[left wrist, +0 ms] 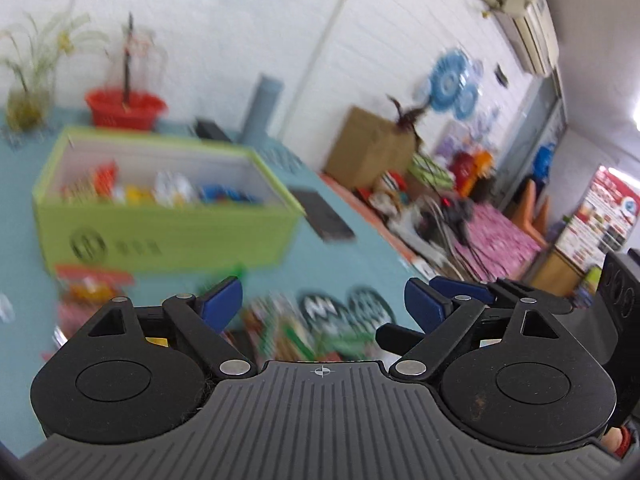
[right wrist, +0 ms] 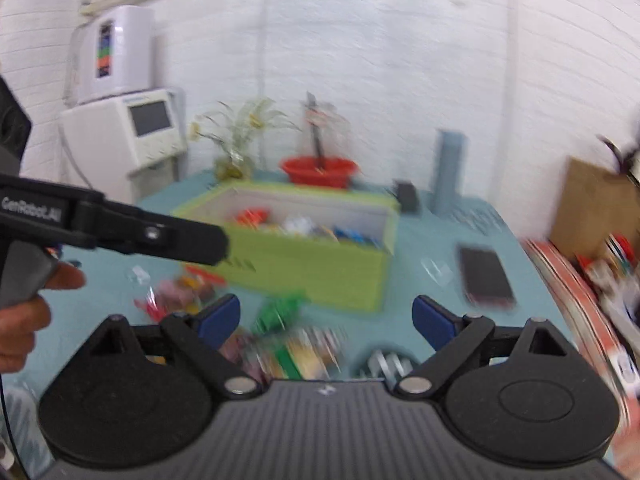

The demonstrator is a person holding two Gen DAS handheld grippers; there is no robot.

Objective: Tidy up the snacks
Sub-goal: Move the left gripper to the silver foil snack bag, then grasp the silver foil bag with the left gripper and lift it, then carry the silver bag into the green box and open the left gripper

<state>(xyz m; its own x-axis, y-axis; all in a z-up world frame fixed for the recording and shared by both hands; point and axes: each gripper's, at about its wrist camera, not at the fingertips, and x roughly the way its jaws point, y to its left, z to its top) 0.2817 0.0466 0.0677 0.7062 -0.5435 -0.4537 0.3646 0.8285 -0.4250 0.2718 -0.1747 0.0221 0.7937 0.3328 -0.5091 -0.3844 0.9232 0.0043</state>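
Note:
A lime-green box (left wrist: 160,236) (right wrist: 320,276) stands open on the teal table, with several colourful snack packets inside. Loose snack packets (left wrist: 280,332) (right wrist: 296,352) lie blurred on the table in front of it, and more (left wrist: 92,284) (right wrist: 180,292) lie to the left. My left gripper (left wrist: 323,306) hovers open above the loose packets with nothing between its blue fingertips. My right gripper (right wrist: 326,320) is likewise open and empty over the same pile. A person's hand (right wrist: 16,320) holds the left tool at the picture's left edge.
A dark phone (left wrist: 324,216) (right wrist: 486,276) lies right of the box. Behind the box are a red basket (left wrist: 124,106) (right wrist: 318,170), a potted plant (right wrist: 236,148) and a grey-blue cylinder (right wrist: 450,168). A cardboard box (left wrist: 372,148) and clutter lie beyond the table's right edge.

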